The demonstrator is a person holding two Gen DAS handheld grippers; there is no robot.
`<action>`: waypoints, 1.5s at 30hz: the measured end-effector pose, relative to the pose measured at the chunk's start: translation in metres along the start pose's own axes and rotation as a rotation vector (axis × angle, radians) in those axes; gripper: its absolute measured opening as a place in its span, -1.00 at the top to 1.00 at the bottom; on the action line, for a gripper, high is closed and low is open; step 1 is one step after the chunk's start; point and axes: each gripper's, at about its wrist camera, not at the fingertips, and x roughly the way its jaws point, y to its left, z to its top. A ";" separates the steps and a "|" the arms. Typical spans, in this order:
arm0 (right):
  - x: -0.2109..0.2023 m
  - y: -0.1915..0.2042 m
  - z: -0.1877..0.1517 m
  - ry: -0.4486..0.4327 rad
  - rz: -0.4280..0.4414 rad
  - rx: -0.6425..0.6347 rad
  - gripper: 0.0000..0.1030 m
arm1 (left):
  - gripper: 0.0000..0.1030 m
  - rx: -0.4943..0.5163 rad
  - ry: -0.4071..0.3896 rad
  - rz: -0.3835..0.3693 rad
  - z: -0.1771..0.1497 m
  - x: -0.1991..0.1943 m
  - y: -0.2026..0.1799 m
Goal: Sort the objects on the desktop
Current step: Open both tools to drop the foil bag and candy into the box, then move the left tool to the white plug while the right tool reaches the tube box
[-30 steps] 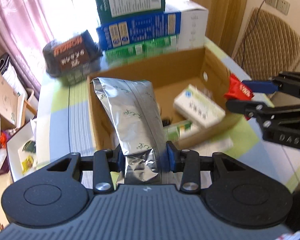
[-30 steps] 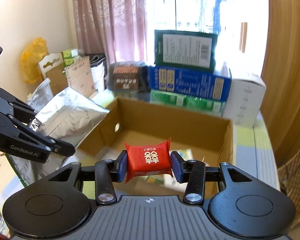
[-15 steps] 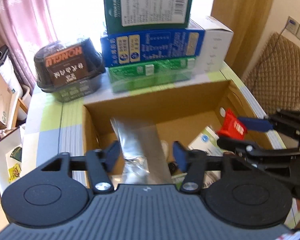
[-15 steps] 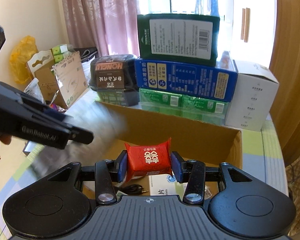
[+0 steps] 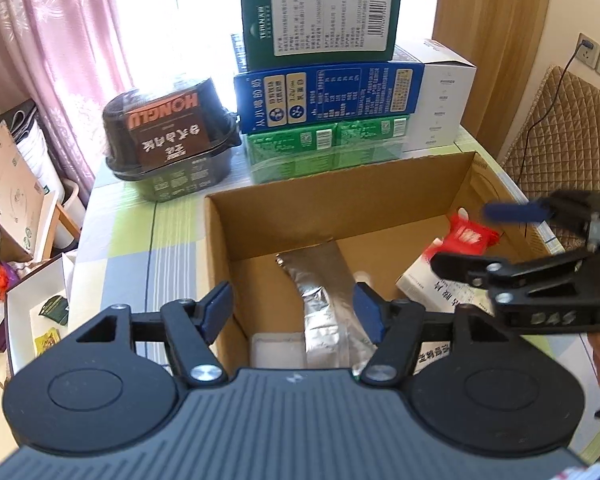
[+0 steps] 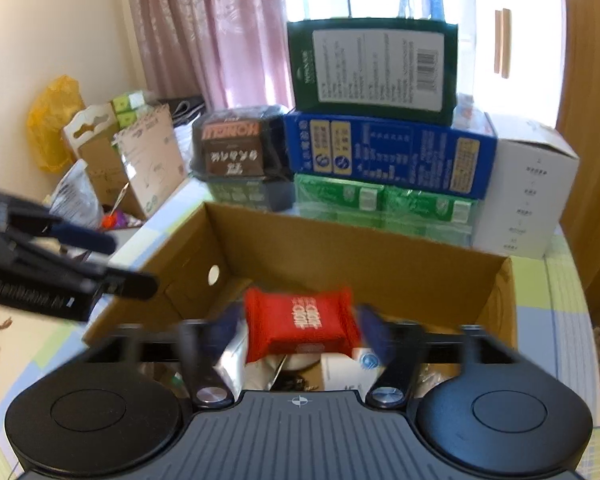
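Note:
An open cardboard box (image 5: 332, 204) sits on the table, and it also shows in the right wrist view (image 6: 364, 248). A silver foil pouch (image 5: 324, 300) lies loose inside it. My left gripper (image 5: 294, 314) is open and empty above the box's near left side. My right gripper (image 6: 300, 326) is over the box with its jaws spread. A red packet (image 6: 300, 324) sits between them; the blur hides whether they still touch it. The packet also shows in the left wrist view (image 5: 466, 236). White cartons (image 5: 436, 284) lie in the box.
Behind the box stand a green box (image 5: 320, 16), a blue carton (image 5: 328, 96), green packs (image 5: 324, 148), a white box (image 5: 444, 100) and a dark food tub (image 5: 168, 140). A padded chair (image 5: 560, 128) is at the right. Clutter and a white tray (image 5: 32, 312) lie at the left.
My left gripper opened and let the silver pouch drop into the box. My right gripper moved forward over the box and its jaws spread around the red packet.

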 end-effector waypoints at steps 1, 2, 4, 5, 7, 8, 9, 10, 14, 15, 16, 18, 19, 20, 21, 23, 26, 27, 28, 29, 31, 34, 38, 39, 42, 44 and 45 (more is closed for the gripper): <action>-0.001 0.000 0.001 -0.006 0.000 -0.003 -0.70 | -0.22 -0.001 -0.002 0.002 -0.002 -0.001 0.001; -0.003 0.000 0.002 -0.007 -0.005 -0.008 -0.70 | -0.25 -0.002 -0.005 0.003 -0.004 -0.003 0.002; -0.006 0.000 0.001 -0.006 -0.016 -0.015 -0.70 | -0.28 -0.007 -0.007 0.005 -0.009 -0.006 0.004; -0.008 -0.001 0.000 -0.003 -0.019 -0.014 -0.70 | -0.29 -0.008 -0.008 0.008 -0.011 -0.007 0.004; -0.013 -0.003 -0.003 0.001 -0.028 -0.016 -0.70 | -0.31 -0.008 -0.009 0.012 -0.016 -0.011 0.004; -0.017 -0.003 -0.004 0.000 -0.032 -0.019 -0.70 | -0.31 -0.008 -0.009 0.012 -0.018 -0.013 0.003; -0.022 -0.004 -0.006 0.000 -0.036 -0.022 -0.71 | -0.32 -0.009 -0.008 0.011 -0.021 -0.015 0.002; -0.027 -0.004 -0.007 -0.001 -0.040 -0.025 -0.71 | -0.32 -0.009 -0.010 0.010 -0.024 -0.019 0.001; -0.049 -0.004 -0.011 -0.010 -0.053 -0.037 -0.74 | -0.47 0.003 -0.024 0.012 -0.037 -0.035 -0.006; -0.056 -0.003 -0.012 -0.016 -0.056 -0.037 -0.76 | -0.48 0.007 -0.026 0.012 -0.040 -0.039 -0.009; -0.063 -0.002 -0.014 -0.021 -0.059 -0.035 -0.76 | -0.49 0.012 -0.028 0.010 -0.044 -0.044 -0.012; -0.076 0.000 -0.018 -0.029 -0.065 -0.032 -0.78 | -0.56 0.012 -0.036 0.008 -0.050 -0.053 -0.016; -0.083 0.002 -0.020 -0.032 -0.069 -0.028 -0.79 | -0.59 0.010 -0.041 0.008 -0.054 -0.058 -0.018; -0.089 0.003 -0.023 -0.033 -0.071 -0.027 -0.80 | -0.64 0.009 -0.044 0.007 -0.058 -0.062 -0.020; -0.096 0.005 -0.026 -0.035 -0.073 -0.029 -0.81 | -0.67 0.010 -0.046 0.005 -0.062 -0.067 -0.023; -0.106 0.010 -0.034 -0.032 -0.076 -0.038 -0.82 | -0.71 0.010 -0.046 0.005 -0.072 -0.074 -0.028; -0.121 0.014 -0.051 -0.022 -0.080 -0.031 -0.87 | -0.77 0.012 -0.042 0.004 -0.089 -0.082 -0.036; -0.125 0.015 -0.058 -0.017 -0.081 -0.024 -0.90 | -0.80 0.011 -0.039 0.002 -0.095 -0.084 -0.038; -0.128 0.016 -0.065 -0.010 -0.081 -0.017 -0.91 | -0.81 0.010 -0.038 0.000 -0.101 -0.086 -0.041; -0.131 0.017 -0.072 -0.002 -0.080 -0.014 -0.93 | -0.84 0.010 -0.036 0.001 -0.108 -0.087 -0.044; -0.136 0.019 -0.087 0.016 -0.082 -0.011 -0.96 | -0.88 0.017 -0.031 0.005 -0.121 -0.089 -0.050; -0.142 0.019 -0.104 0.051 -0.082 -0.021 -0.96 | -0.92 0.029 -0.012 0.005 -0.138 -0.087 -0.059; -0.149 0.016 -0.121 0.086 -0.094 -0.077 -0.96 | -0.93 0.030 0.009 -0.004 -0.156 -0.081 -0.068; -0.149 0.015 -0.123 0.095 -0.093 -0.095 -0.96 | -0.93 0.033 0.014 -0.007 -0.159 -0.078 -0.070; -0.148 0.009 -0.131 0.119 -0.098 -0.134 -0.96 | -0.93 0.040 0.029 -0.012 -0.165 -0.069 -0.076; -0.146 0.004 -0.135 0.130 -0.096 -0.141 -0.96 | -0.93 0.043 0.039 -0.017 -0.168 -0.061 -0.081; -0.144 0.001 -0.137 0.136 -0.094 -0.141 -0.96 | -0.93 0.048 0.047 -0.019 -0.169 -0.057 -0.083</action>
